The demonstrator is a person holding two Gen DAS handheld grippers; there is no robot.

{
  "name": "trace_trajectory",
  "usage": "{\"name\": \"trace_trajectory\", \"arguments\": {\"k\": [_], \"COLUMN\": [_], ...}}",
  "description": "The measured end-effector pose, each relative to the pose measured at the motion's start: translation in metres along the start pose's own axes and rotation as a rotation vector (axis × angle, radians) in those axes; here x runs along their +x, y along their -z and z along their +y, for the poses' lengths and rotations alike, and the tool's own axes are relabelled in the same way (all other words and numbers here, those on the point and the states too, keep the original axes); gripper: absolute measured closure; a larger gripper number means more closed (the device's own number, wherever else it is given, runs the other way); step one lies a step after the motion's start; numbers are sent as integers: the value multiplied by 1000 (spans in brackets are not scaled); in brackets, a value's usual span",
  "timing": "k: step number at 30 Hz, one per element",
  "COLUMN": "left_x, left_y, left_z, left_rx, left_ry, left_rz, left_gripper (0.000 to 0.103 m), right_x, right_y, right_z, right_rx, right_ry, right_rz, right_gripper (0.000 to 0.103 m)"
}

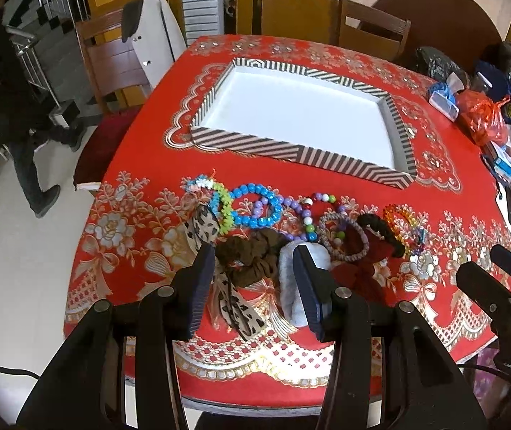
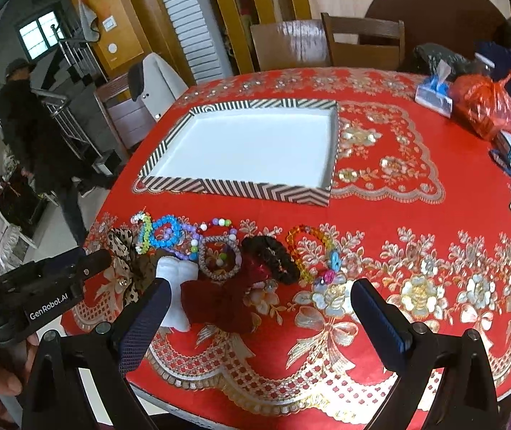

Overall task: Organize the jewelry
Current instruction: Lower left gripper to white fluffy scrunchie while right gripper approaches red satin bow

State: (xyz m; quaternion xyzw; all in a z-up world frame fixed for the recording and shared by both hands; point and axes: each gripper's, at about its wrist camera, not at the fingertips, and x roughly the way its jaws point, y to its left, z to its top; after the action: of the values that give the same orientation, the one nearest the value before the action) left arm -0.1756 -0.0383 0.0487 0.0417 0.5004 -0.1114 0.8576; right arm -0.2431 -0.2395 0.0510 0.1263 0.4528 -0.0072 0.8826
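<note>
A striped tray [image 1: 284, 150] with a bare white inside sits mid-table; it also shows in the right wrist view [image 2: 234, 190]. In front of it lies a row of jewelry and hair ties: a blue bead bracelet [image 1: 255, 204], a brown scrunchie [image 1: 252, 254], a white fluffy tie [image 1: 291, 286], a dark red bow [image 2: 219, 301], a black scrunchie [image 2: 277, 258] and an amber bead bracelet [image 2: 309, 247]. My left gripper [image 1: 255, 261] is open above the brown scrunchie and white tie. My right gripper [image 2: 259, 294] is open and empty above the red bow.
The table wears a red floral cloth [image 2: 399, 286]. Bags, a tissue pack [image 2: 433, 96] and boxes crowd its right side. Wooden chairs [image 2: 363, 39] stand behind. A person in dark clothes [image 1: 22, 107] walks at the left.
</note>
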Motion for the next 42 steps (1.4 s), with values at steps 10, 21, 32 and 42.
{"name": "trace_trajectory", "arguments": {"k": [10, 21, 32, 42], "left_x": [9, 20, 28, 41], "left_y": [4, 6, 8, 11], "left_z": [-11, -16, -18, -6], "left_rx": [30, 40, 40, 11], "left_ry": [33, 56, 66, 130], "left_rz": [44, 89, 125, 197], "left_gripper": [58, 58, 58, 58], "right_x": [3, 15, 25, 41], "right_y": [5, 9, 11, 20], "right_z": [-7, -11, -13, -13], "right_rx": [9, 4, 0, -23], "right_ry": [39, 65, 79, 35], "right_rz": [22, 63, 101, 141], "right_gripper": [3, 3, 3, 3]}}
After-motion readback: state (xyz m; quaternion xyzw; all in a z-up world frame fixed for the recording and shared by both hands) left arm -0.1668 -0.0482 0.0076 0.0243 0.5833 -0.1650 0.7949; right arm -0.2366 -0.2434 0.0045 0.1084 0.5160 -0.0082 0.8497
